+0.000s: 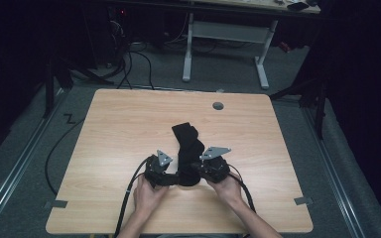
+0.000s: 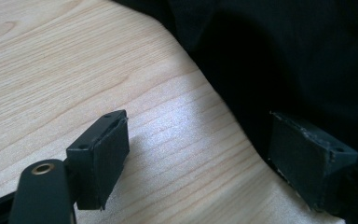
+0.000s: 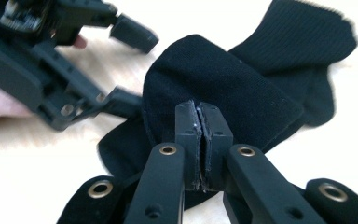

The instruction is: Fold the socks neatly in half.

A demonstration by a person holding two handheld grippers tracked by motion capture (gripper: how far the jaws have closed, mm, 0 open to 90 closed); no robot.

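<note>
A black sock point(image 1: 187, 141) lies on the wooden table point(image 1: 124, 124), running from the middle toward the person's hands. My right gripper point(image 3: 203, 126) is shut, and a fold of the sock point(image 3: 223, 79) rises in a hump at its tips, pinched there. In the high view the right gripper point(image 1: 196, 173) sits at the sock's near end. My left gripper point(image 1: 175, 178) faces it from the left. Its jaws stand wide open in the left gripper view point(image 2: 205, 149), one pad point(image 2: 102, 149) over bare wood, the other at the edge of the sock point(image 2: 307, 56).
A round cable hole point(image 1: 218, 105) sits near the table's far edge. Beyond the table stand white desk legs point(image 1: 188, 49), with cables point(image 1: 129, 64) on the grey floor. Bare wood stretches left and right of the sock.
</note>
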